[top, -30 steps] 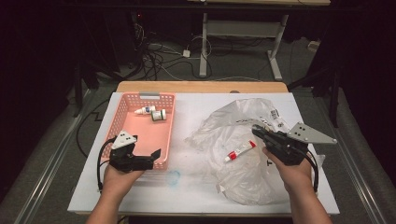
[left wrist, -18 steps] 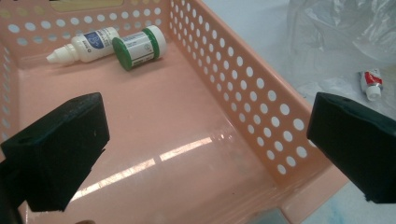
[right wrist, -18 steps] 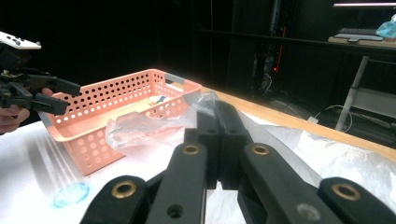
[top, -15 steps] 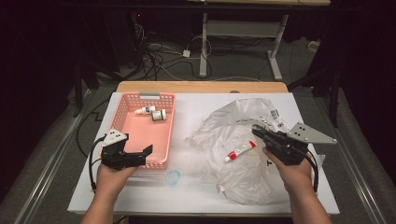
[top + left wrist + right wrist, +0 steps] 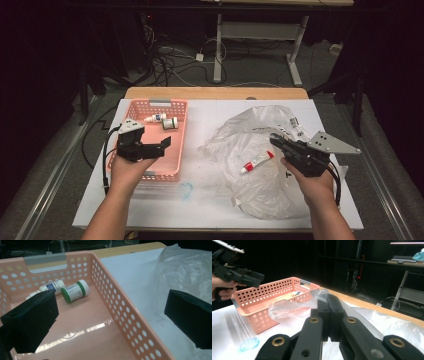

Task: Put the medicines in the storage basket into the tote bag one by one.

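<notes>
The work shown is the unpacking of a clear plastic bag into a pink basket. Two small bottles, one with a green cap and one with a blue label, are already lying at the far end of the basket, touching or nearly touching each other. A white tube with a red cap is seen on the bag, well to the right of the basket, and appears to be the next thing to be moved; whether it rests on the plastic or inside it cannot be told.

The left claw is held above the basket's near half with its jaws spread wide and nothing between them, as the left gripper view makes plain. The right claw is closed, its jaws pressed together; a fold of the bag's film seems to be pinched at the tips, judged from the right gripper view, though this is not certain. It is placed over the bag, just right of the tube.

The step in hand is judged to be the interval between one drop and the next pick. The next move calls for the empty left claw to be carried right from the basket to the tube, while the bag is kept steady by the right claw.
</notes>
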A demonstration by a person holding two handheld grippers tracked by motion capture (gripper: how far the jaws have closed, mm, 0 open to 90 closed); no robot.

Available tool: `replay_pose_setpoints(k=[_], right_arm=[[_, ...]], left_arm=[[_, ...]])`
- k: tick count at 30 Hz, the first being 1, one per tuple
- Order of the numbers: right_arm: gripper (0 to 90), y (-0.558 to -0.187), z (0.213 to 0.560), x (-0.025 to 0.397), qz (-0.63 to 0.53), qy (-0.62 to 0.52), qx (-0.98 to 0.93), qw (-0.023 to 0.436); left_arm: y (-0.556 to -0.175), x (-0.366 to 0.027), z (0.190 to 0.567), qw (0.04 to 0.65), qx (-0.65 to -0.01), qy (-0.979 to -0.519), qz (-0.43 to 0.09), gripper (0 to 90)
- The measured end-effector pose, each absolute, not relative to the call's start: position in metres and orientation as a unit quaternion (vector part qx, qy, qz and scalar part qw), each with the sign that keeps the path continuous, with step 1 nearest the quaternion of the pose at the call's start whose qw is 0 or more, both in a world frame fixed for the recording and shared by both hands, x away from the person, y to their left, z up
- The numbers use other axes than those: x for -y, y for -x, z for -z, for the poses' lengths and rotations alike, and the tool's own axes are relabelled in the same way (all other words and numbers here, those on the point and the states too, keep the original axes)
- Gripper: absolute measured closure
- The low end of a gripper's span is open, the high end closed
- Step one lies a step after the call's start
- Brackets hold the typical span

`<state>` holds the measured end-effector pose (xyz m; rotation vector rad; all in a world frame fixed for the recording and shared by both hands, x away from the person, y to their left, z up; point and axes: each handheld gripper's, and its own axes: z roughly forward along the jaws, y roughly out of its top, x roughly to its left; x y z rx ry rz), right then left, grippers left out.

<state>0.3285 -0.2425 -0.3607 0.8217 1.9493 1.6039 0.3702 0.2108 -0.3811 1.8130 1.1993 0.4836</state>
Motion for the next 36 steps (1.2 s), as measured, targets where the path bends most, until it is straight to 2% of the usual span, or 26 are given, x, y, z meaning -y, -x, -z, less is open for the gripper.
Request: replay_pose_setpoints(k=[16,28,36], right_arm=[[90.0,-0.329,0.361,0.244,-0.586,-0.301,-0.713,0.240],[90.0,-0.330,0.362,0.245,-0.585,-0.300,-0.713,0.241],[90.0,-0.331,0.364,0.246,-0.584,-0.303,-0.714,0.239]], left_arm=[[-0.449,-0.200,0.391,0.392,-0.532,-0.729,-0.178,0.0],[-0.494,-0.192,0.408,0.346,-0.558,-0.736,-0.166,0.0],[-0.515,-0.194,0.429,0.327,-0.588,-0.724,-0.152,6.3]])
